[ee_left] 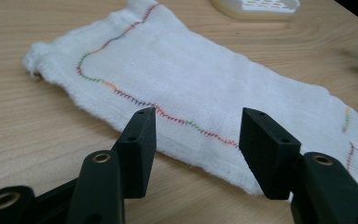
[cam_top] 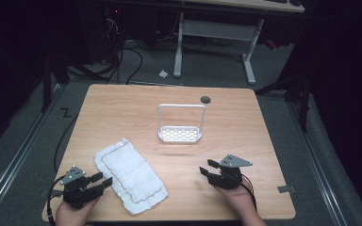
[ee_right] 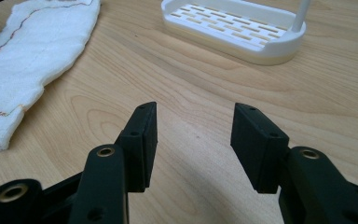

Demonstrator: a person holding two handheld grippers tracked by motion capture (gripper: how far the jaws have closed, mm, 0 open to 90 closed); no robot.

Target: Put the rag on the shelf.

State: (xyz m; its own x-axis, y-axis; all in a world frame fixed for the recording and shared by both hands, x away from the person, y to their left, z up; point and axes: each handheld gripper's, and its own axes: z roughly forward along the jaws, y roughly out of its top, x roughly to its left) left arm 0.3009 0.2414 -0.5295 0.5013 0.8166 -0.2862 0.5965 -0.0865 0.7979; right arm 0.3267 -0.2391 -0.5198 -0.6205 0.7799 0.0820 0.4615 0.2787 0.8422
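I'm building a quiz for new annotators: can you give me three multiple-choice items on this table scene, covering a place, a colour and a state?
1. Where does the white cloth lie?
A. beside the left gripper
B. inside the rack
C. on the floor

2. What colour is the slotted rack?
A. black
B. white
C. red

3. How does the right gripper stand?
A. shut on the cloth
B. shut on the rack
C. open, holding nothing

Answers: 1 A, the cloth lies flat on the table just ahead of that gripper. 2 B, tray and handle are white. 3 C, bare wood shows between its jaws.
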